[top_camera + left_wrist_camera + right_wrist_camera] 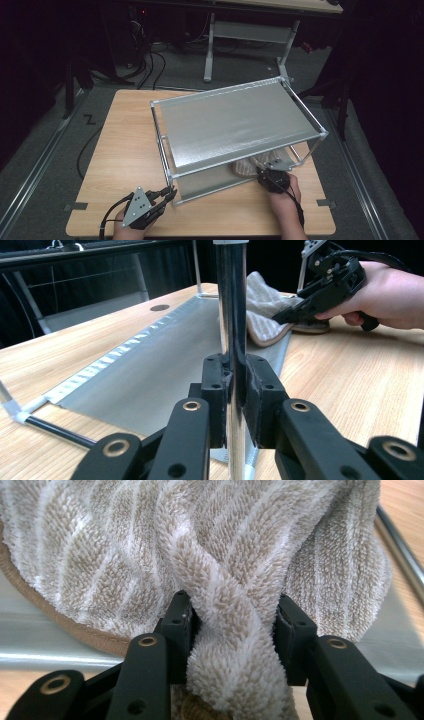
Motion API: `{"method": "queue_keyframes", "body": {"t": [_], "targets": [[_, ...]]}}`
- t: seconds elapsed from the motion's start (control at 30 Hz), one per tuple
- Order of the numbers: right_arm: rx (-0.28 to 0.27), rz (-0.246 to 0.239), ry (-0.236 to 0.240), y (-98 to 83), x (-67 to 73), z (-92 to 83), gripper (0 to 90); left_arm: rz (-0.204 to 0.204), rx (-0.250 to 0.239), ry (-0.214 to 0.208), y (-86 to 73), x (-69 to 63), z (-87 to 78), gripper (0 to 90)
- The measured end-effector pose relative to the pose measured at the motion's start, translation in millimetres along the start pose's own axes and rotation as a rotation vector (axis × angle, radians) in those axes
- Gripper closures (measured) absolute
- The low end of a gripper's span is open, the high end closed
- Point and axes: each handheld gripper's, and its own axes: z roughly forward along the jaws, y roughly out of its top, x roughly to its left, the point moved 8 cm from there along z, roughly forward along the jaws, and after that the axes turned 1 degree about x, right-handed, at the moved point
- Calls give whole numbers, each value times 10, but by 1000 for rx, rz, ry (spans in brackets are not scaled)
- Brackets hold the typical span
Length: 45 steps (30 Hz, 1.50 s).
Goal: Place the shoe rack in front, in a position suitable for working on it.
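High view shows a wooden table (120, 150) carrying a two-level metal shelf rack (235, 125), with the left gripper (167, 194) at the rack's near left corner and the right gripper (267, 175) reaching under the top shelf at the near right. Left gripper view shows that gripper's jaws clamped on a shiny upright post (232, 300) of the rack, while across the table a hand (395, 295) holds the other gripper against a striped beige towel (265, 310) lying on the grey lower shelf (150, 375). Right gripper view shows its jaws pinching a thick fold of the towel (225, 555), which rests bunched on the lower shelf.
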Motion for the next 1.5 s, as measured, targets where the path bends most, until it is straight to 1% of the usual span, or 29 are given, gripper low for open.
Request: {"method": "queue_keyframes", "body": {"t": [0.1,0.23,0.27,0.37,0.4,0.43,0.5,0.53,0.57,0.63,0.83,1.0,1.03,1.13,1.3,1.33,1.37,1.47,1.5], "targets": [[8,25,-38,-31,-148,11,562,-1,4,10,-9,22,-24,798],[9,58,-72,-67,-317,27,555,-7,3,17,-15,32,-48,798],[7,71,-82,-78,-380,36,555,-9,3,18,-17,33,-53,799],[5,92,-113,-107,-514,47,552,-2,8,25,-26,53,-74,799],[9,105,-117,-117,-542,46,550,-5,7,26,-27,57,-78,798],[7,100,-128,-124,-578,47,548,-9,6,28,-28,62,-84,799],[8,128,-136,-148,-646,46,547,-12,6,32,-32,72,-96,799],[9,132,-151,-156,-680,45,547,-11,6,34,-33,76,-101,799],[13,139,-165,-164,-706,43,548,-11,6,37,-34,81,-106,799],[14,145,-174,-168,-735,47,550,-17,6,41,-37,87,-114,799],[17,129,-177,-147,-694,62,578,-23,10,51,-46,106,-138,800],[17,146,-169,-143,-681,66,585,-26,8,43,-45,106,-136,800],[21,153,-161,-146,-666,65,587,-26,8,42,-45,106,-136,800],[12,149,-146,-134,-649,77,591,-28,9,41,-43,103,-135,800],[12,138,-107,-114,-564,86,594,-35,7,31,-41,83,-130,801],[9,121,-97,-107,-547,90,594,-33,7,29,-39,75,-128,801],[7,113,-90,-100,-517,94,594,-36,6,26,-37,62,-123,801],[9,100,-71,-74,-414,99,594,-28,4,18,-30,28,-109,800],[8,84,-64,-64,-382,103,594,-28,4,15,-28,14,-104,800]]}}
